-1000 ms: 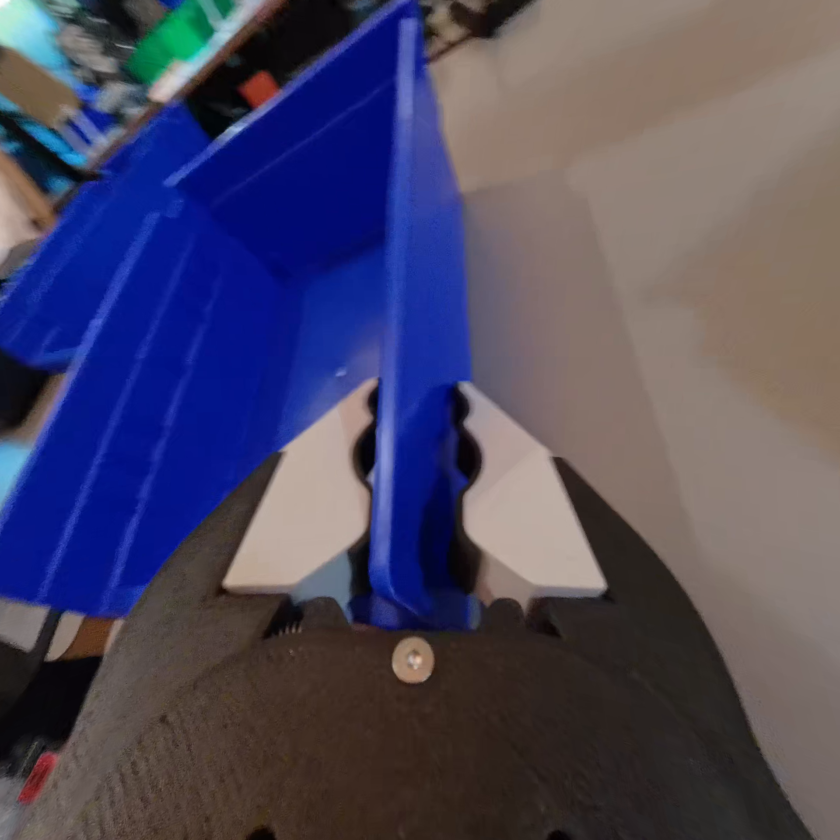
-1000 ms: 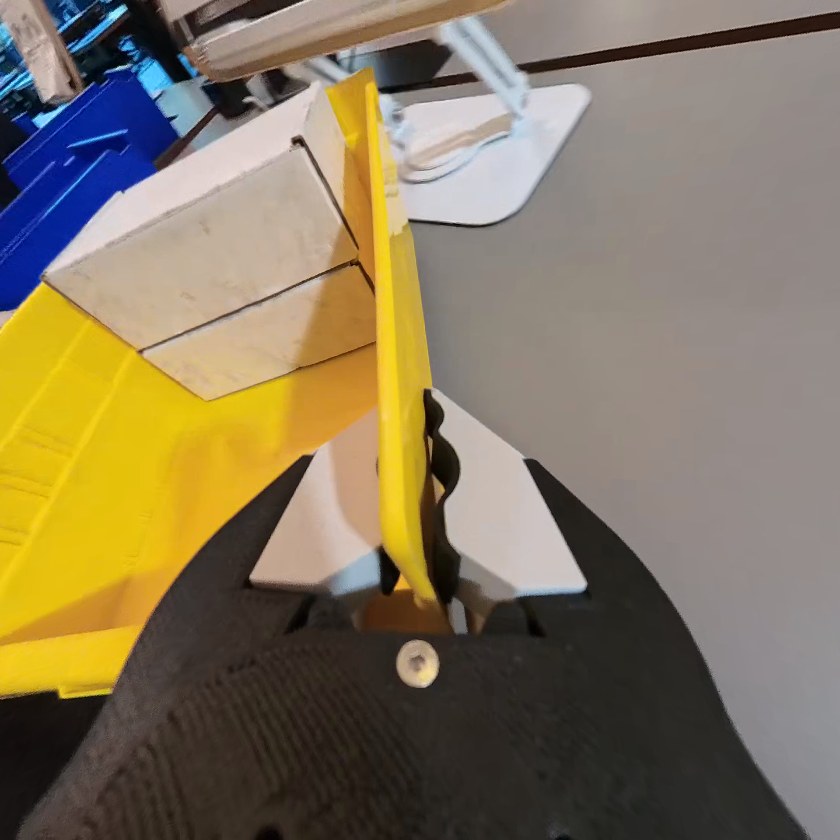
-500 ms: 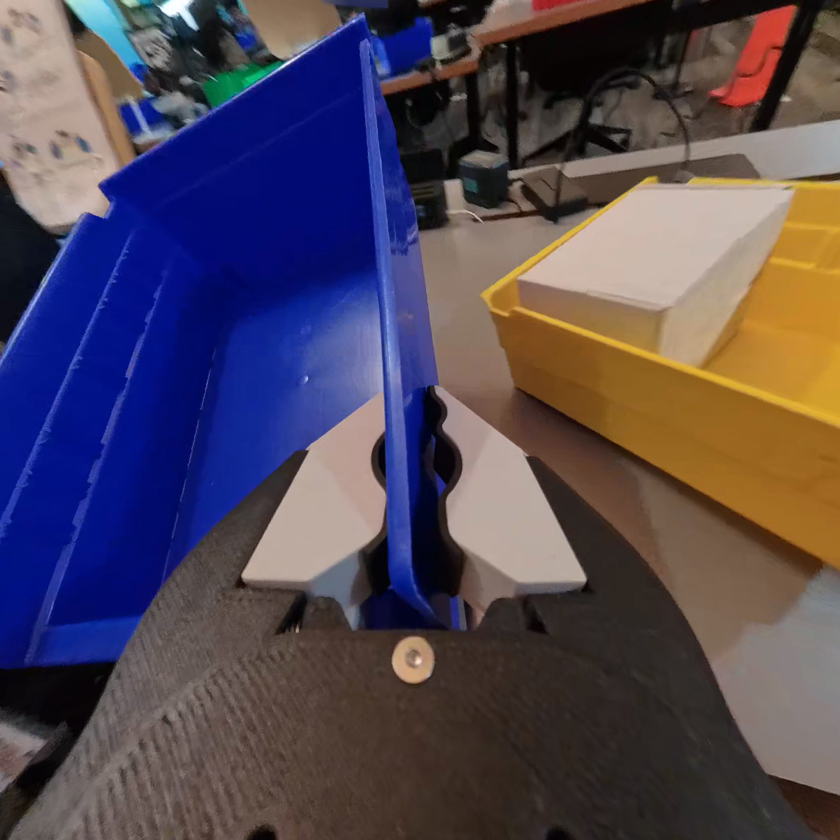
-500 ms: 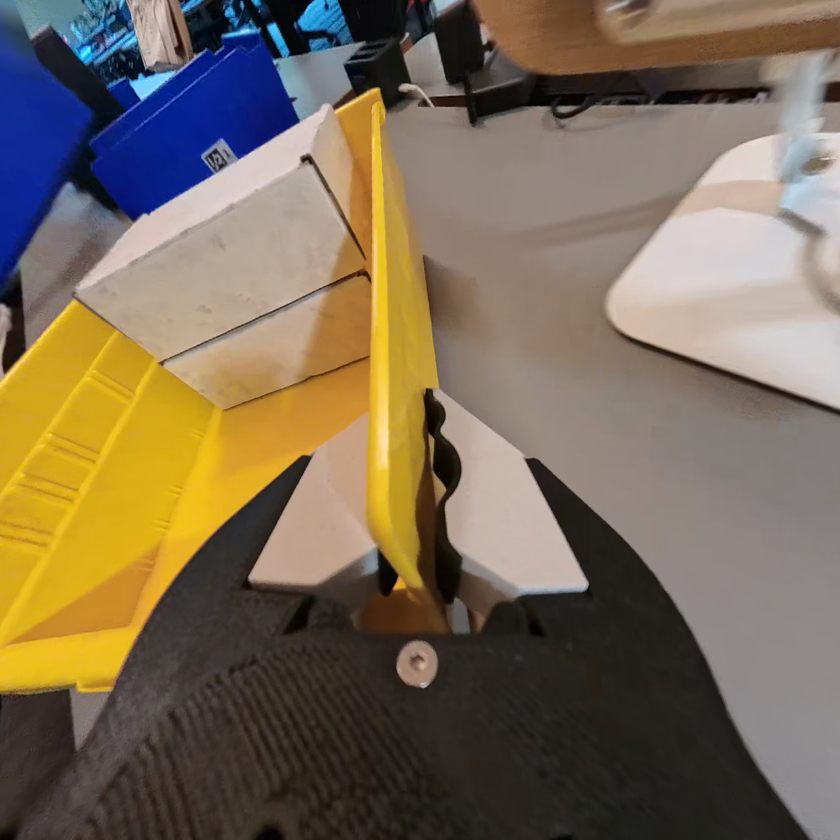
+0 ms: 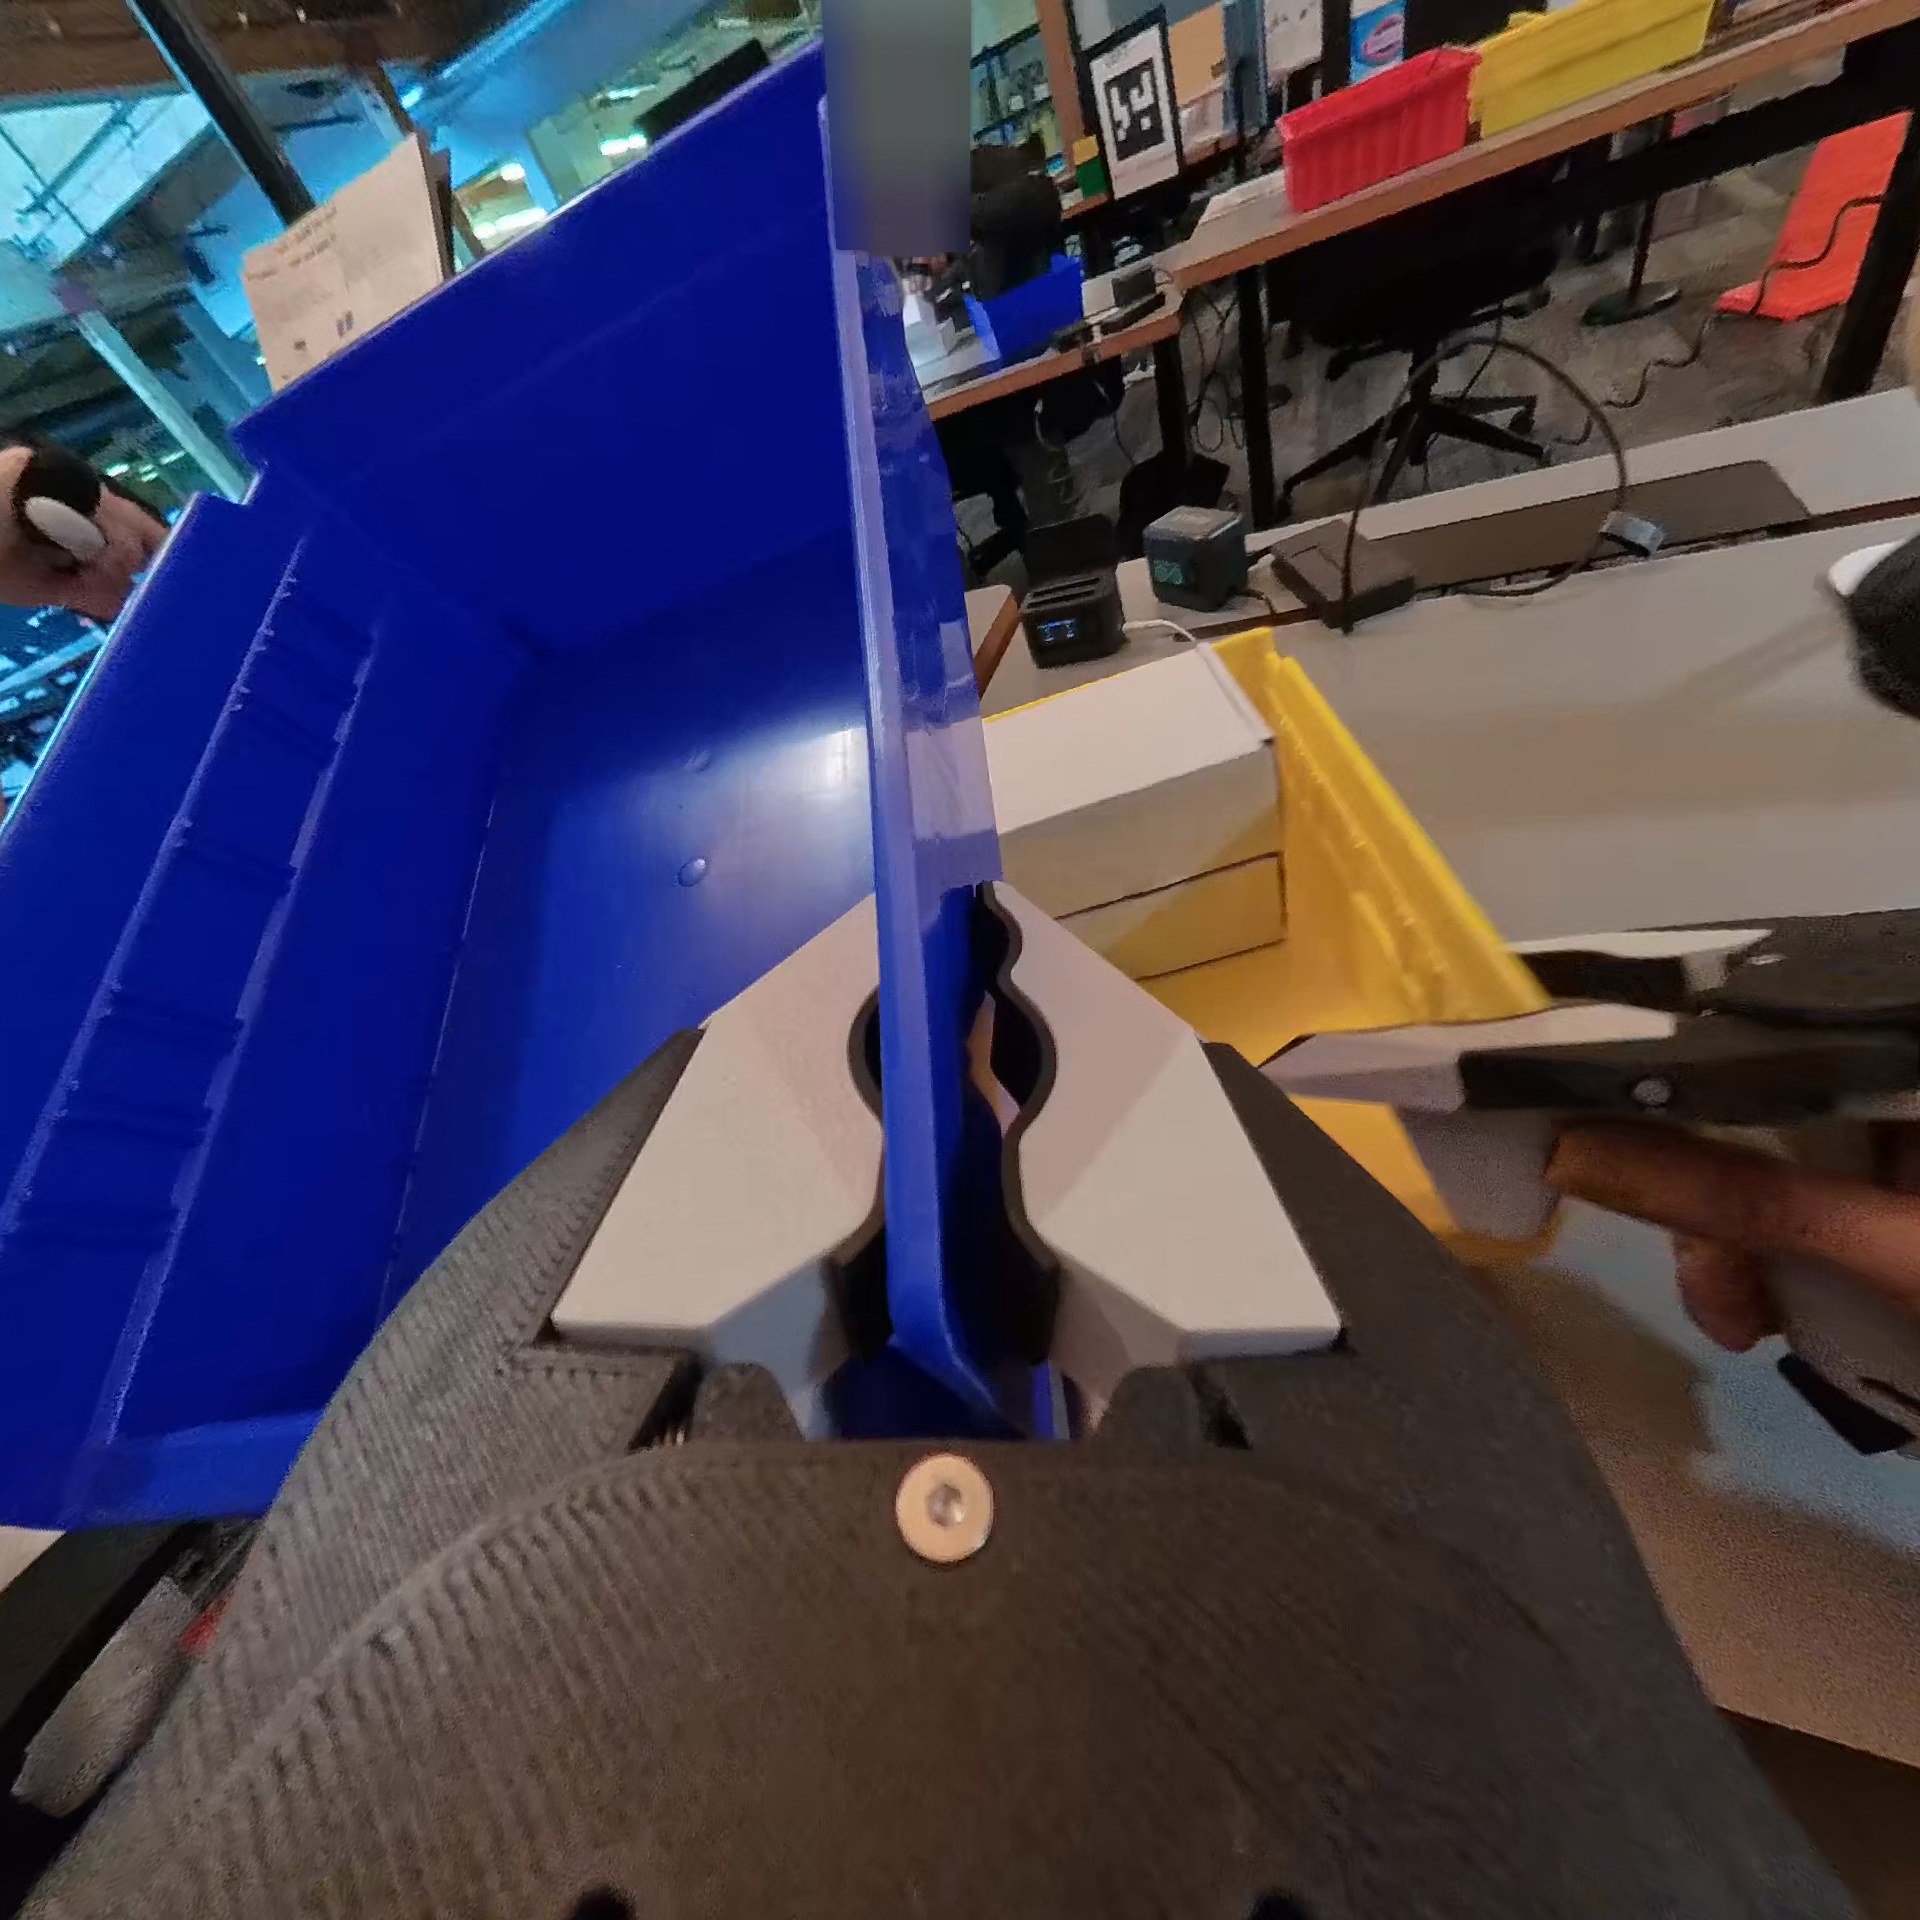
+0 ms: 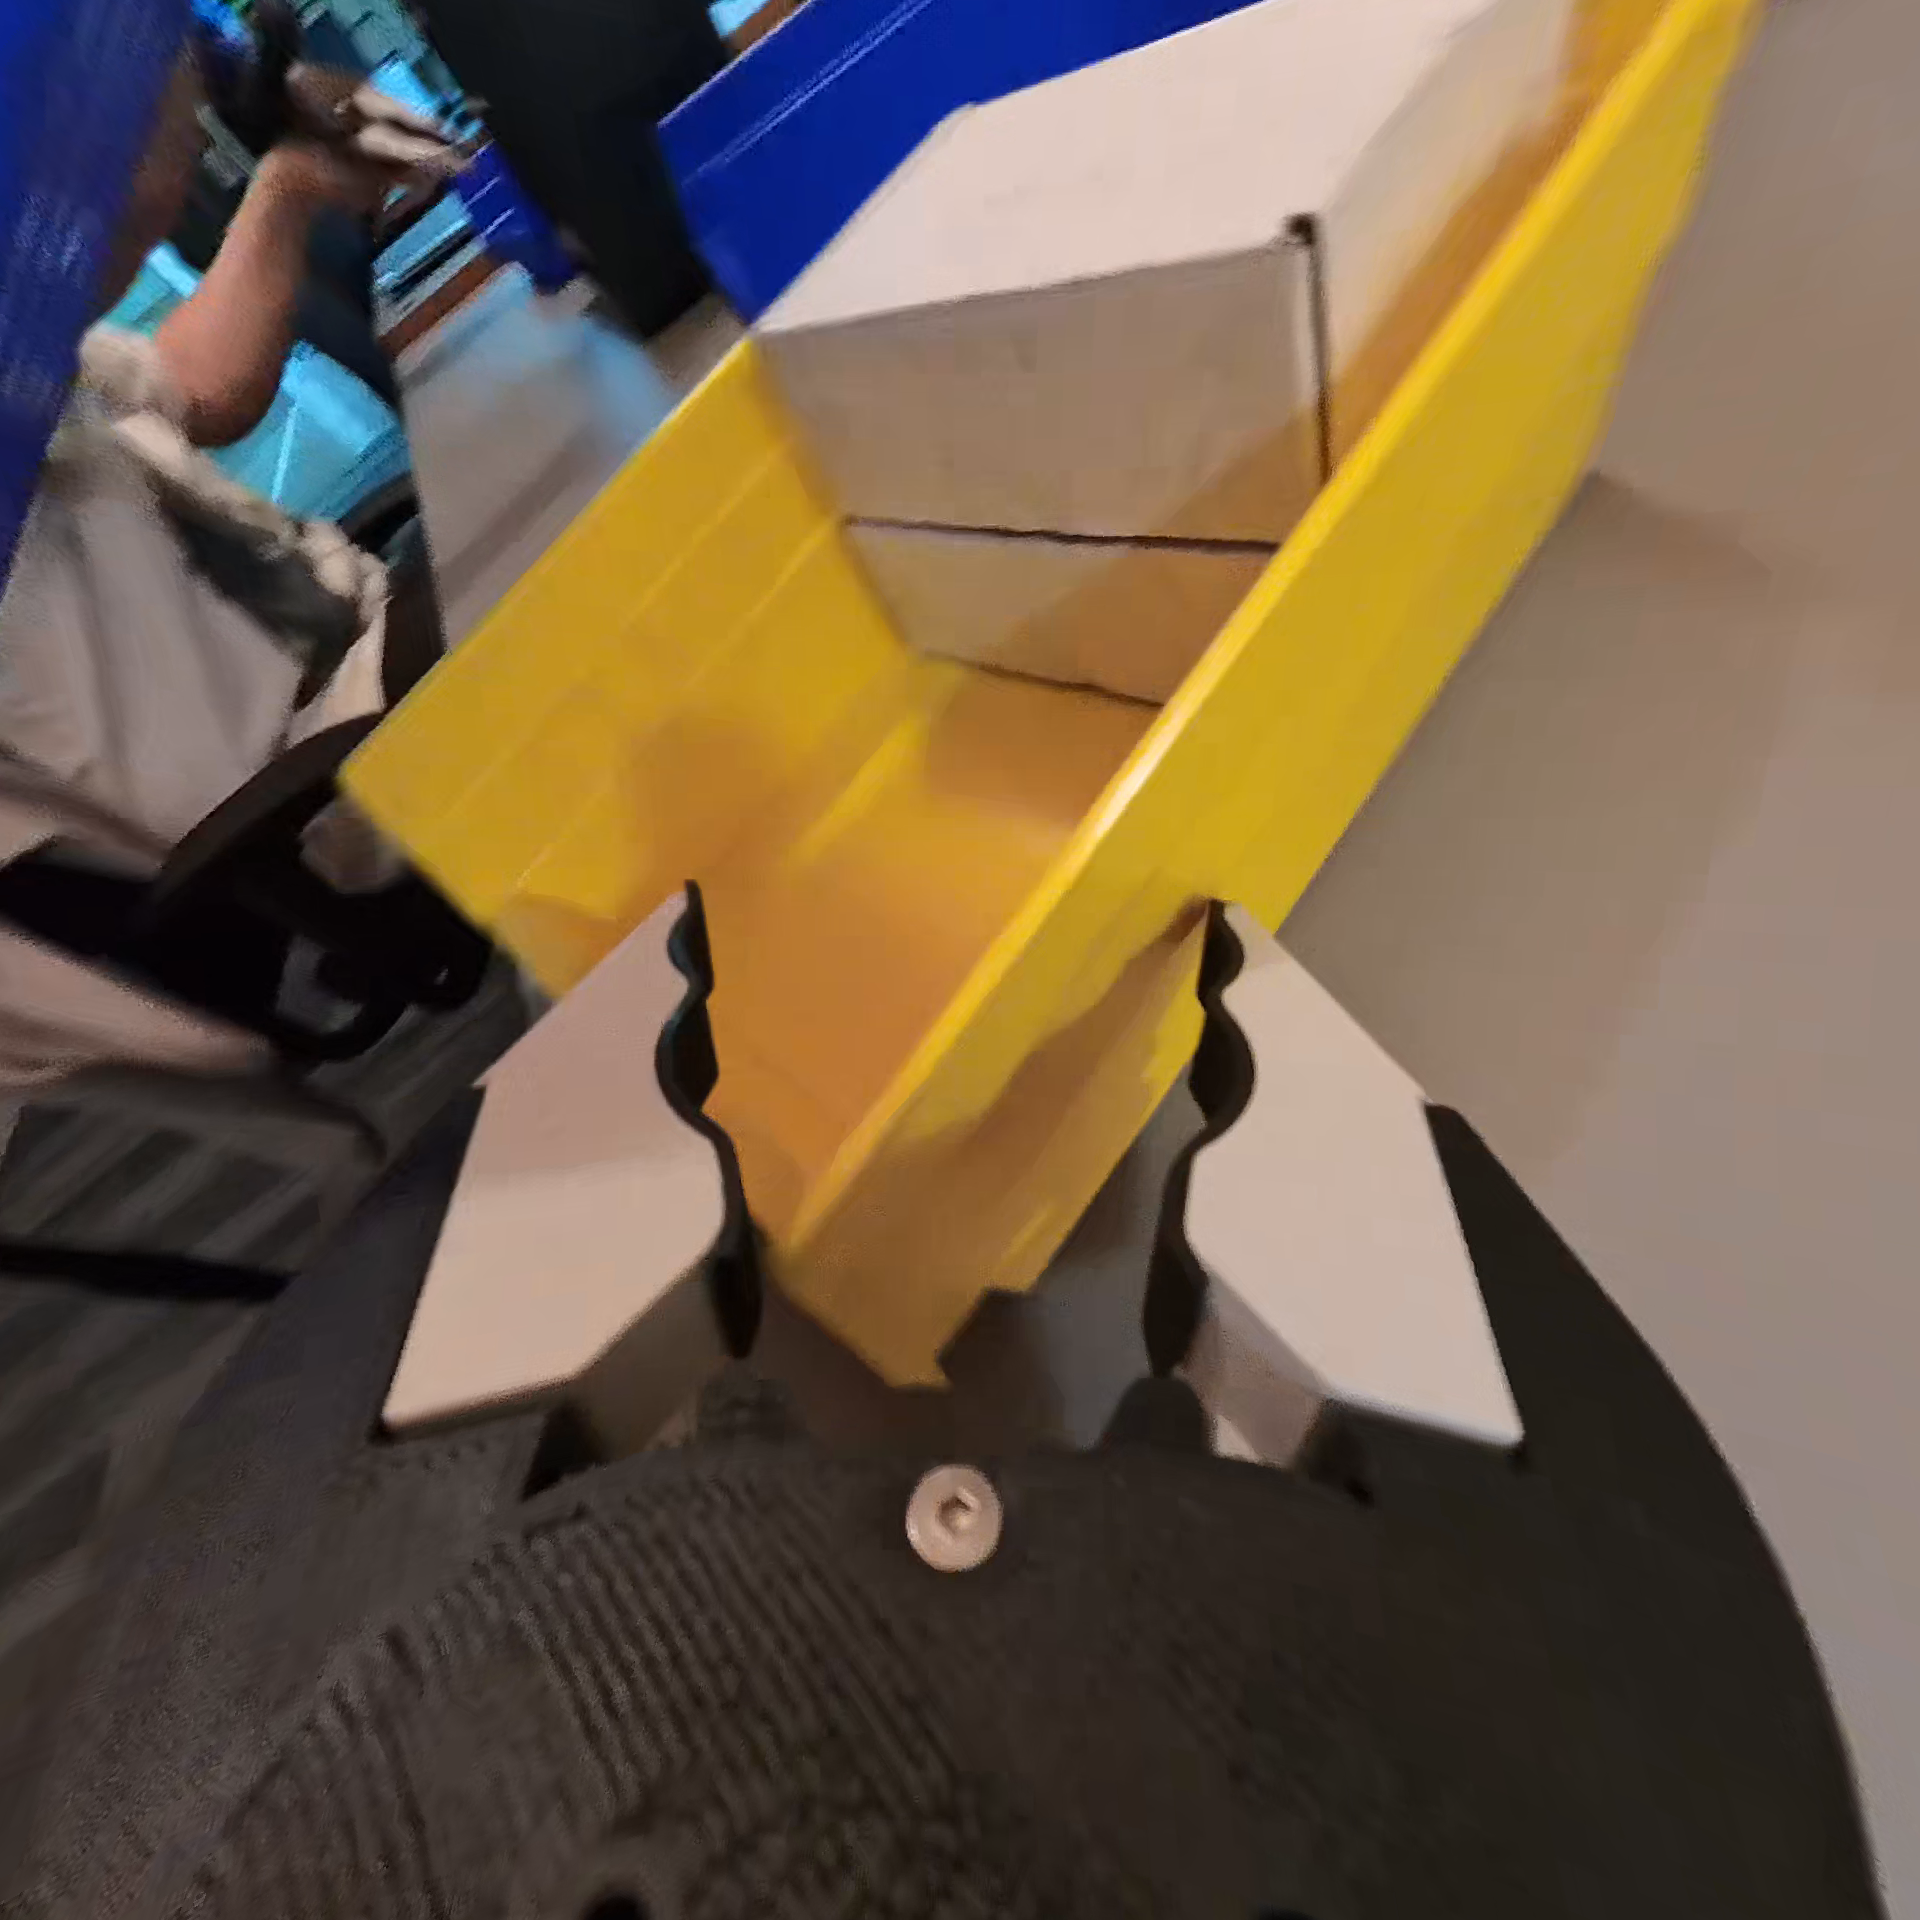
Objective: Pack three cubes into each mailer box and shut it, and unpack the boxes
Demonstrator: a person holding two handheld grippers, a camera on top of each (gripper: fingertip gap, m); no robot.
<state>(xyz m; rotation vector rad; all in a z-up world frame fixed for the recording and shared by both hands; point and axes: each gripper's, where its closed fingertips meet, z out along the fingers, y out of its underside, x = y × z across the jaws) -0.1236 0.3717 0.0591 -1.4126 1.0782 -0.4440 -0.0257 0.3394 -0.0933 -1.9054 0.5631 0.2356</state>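
I am gripping the side wall of the empty deep blue plastic bin (image 5: pixel 436 831) with my left hand-held gripper (image 5: pixel 940 1091), its jaws pinched tight on that thin wall, which is running straight away from me. My right hand-held gripper (image 6: pixel 951 1101) is spread wide, holding nothing, with the near corner of the shallow yellow plastic bin (image 6: pixel 1351 665) sitting between its parted jaws but apparently not touching either pad. That bin is resting on the grey counter (image 6: pixel 1714 831). The two flat white cardboard mailer boxes (image 6: pixel 1039 416), stacked and shut, are lying at the far end of the yellow bin, ahead and slightly right of the right gripper; the bin's long axis is running away up to the right. I judge my free right gripper is the nearer one to reach them. No cubes are showing.
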